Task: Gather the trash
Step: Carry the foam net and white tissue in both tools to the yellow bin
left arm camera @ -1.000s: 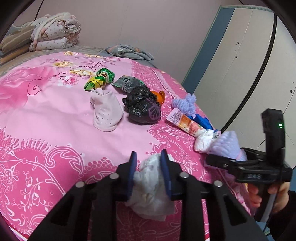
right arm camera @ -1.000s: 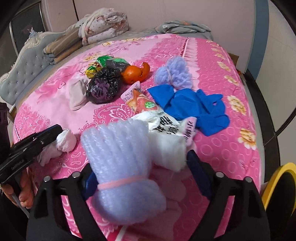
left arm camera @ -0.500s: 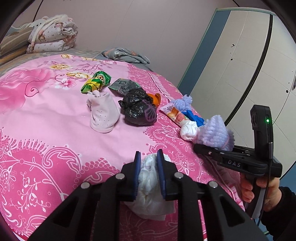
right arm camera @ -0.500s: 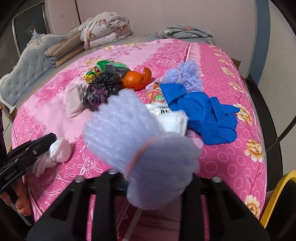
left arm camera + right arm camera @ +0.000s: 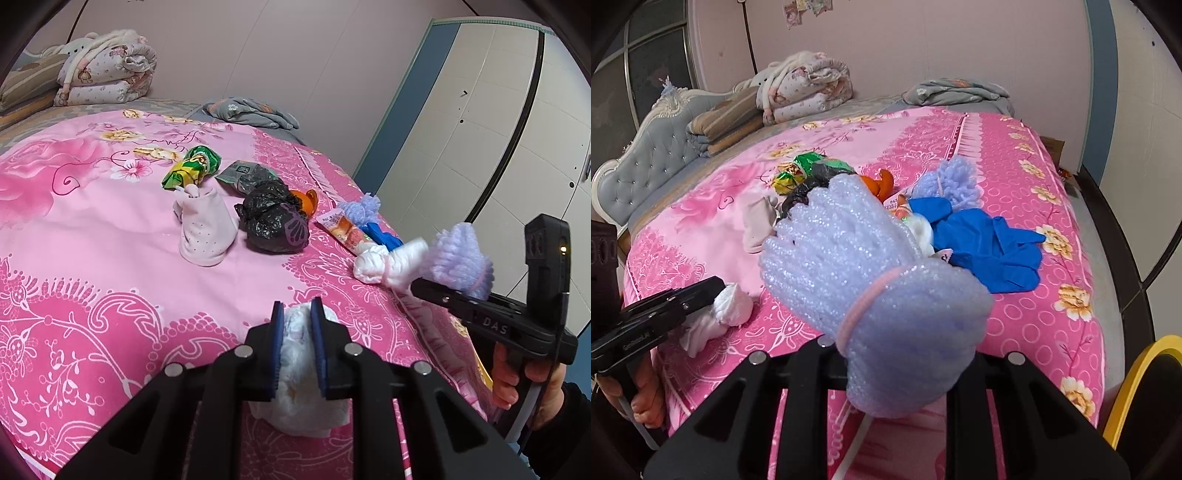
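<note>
My left gripper (image 5: 297, 310) is closing its jaws on a crumpled white tissue wad (image 5: 299, 406) at the near edge of the pink bedspread (image 5: 110, 240); the blue pads squeeze it. My right gripper (image 5: 419, 284) is closing on a lilac foam-net bundle (image 5: 871, 280) tied with a pink band and holds it just above the bed; the bundle hides its fingertips. More trash lies beyond: a black bag (image 5: 275, 225), pink sock (image 5: 205, 232), green wrapper (image 5: 192, 168), orange peel (image 5: 306, 201), snack packet (image 5: 341, 229), a white wad (image 5: 384, 262), blue gloves (image 5: 990, 243) and a lilac yarn tuft (image 5: 951, 181).
Folded quilts (image 5: 805, 92) and a grey cloth (image 5: 956, 90) lie at the far end of the bed, by a tufted headboard (image 5: 635, 173). A wardrobe (image 5: 498, 129) stands at the right. A yellow rim (image 5: 1141, 376) shows beside the bed's near right corner.
The right jaws closed on the lilac bundle and lifted it off the bed, leaving the white wad behind. The left jaws narrowed further on the tissue wad without moving.
</note>
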The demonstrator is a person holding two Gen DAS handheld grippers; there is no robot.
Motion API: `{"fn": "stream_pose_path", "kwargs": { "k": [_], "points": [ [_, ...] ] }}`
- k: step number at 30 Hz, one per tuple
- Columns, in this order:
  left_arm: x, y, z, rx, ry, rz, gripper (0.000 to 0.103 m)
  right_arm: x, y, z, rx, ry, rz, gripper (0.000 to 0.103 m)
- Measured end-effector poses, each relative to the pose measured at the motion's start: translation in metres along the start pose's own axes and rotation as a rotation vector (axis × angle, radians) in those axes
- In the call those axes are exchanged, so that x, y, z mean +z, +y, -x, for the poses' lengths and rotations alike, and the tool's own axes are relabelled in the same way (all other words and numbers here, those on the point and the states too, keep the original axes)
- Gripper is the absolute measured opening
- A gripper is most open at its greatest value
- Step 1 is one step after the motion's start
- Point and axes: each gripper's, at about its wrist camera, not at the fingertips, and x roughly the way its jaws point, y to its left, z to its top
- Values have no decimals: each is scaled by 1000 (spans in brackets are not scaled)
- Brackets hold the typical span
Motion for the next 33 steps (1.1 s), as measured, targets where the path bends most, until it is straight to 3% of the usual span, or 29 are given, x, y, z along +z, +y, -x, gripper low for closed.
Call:
{"fn": "stream_pose_path", "kwargs": {
  "k": [10,17,33],
  "points": [
    [1,-17,10,-4,-2,-36,11,0,-9,40,-11,-48,-40,19],
    [19,-48,34,-21,-65,-102,11,1,-19,80,-35,-102,-63,20],
    [72,-166,63,-77,-201,-285,11,0,-61,190,-171,-272,-143,20]
  ]
}}
